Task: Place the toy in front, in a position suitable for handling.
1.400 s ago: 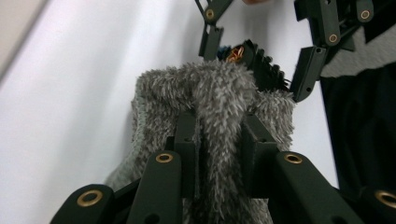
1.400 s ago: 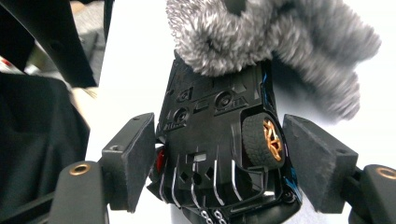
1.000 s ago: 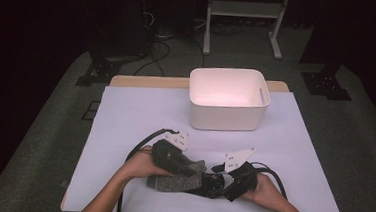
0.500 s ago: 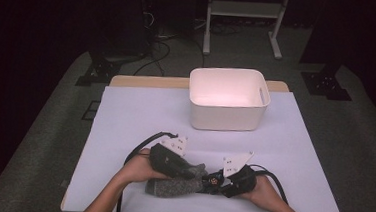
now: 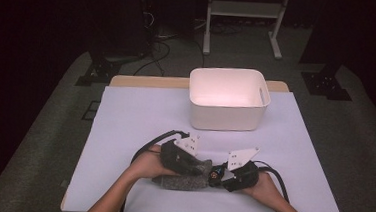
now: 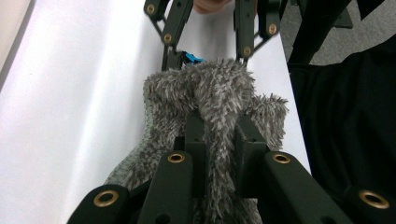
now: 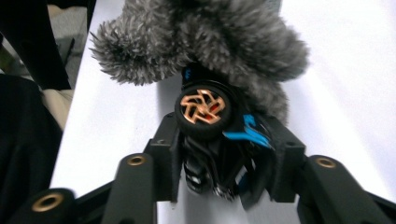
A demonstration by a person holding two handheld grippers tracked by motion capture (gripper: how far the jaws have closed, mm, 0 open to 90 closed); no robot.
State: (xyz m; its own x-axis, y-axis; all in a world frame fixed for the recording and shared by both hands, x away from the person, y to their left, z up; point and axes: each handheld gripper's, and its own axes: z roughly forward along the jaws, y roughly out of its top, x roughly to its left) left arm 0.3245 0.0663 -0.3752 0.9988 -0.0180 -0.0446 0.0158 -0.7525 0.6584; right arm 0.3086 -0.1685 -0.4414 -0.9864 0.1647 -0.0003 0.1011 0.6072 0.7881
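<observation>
A grey fuzzy sock [image 5: 180, 181] lies near the table's front edge. My left gripper [image 5: 199, 168] is shut on a fold of the sock [image 6: 210, 88], with pile bunched between its jaws [image 6: 219, 135]. At the sock's open end sits a black toy car [image 5: 214, 175] with blue trim and a copper wheel [image 7: 204, 108]. My right gripper [image 7: 224, 149] has just been closing, and its pads now press on the car's sides. The sock [image 7: 201, 37] lies just beyond the car. In the left gripper view the right gripper [image 6: 210, 51] faces mine from the far side.
A white bin [image 5: 226, 98] stands at the back of the table, past both hands. A white sheet [image 5: 135, 117] covers the tabletop. The front edge runs just below the person's forearms. Dark stands and cables sit on the floor behind.
The right gripper's jaws have narrowed around the toy car at the sock's end. Both hands have stayed almost in place.
</observation>
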